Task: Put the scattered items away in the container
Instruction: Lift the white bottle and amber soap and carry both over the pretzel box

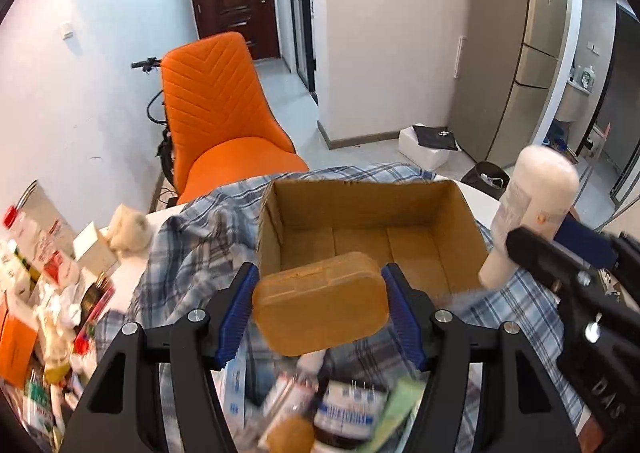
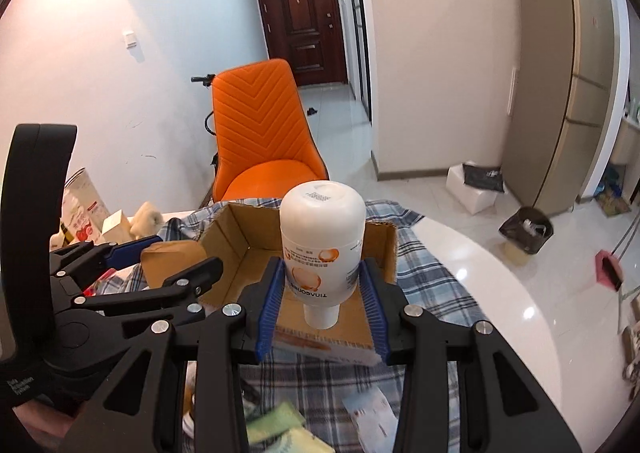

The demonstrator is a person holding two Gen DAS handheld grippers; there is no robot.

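Left tool (image 1: 320,313) spread abt halfway, pads pinching tan case (image 1: 320,303), held just near of the open cardboard box (image 1: 372,205). Right tool (image 2: 322,303) narrower, clamped on white bottle (image 2: 322,237), cap down, over box's near right edge. Box sits on plaid cloth (image 1: 192,253) on counter (image 2: 500,285).

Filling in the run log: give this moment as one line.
left gripper: shut on tan case | right gripper: shut on white bottle | cardboard box: open, looks empty | both items held near box
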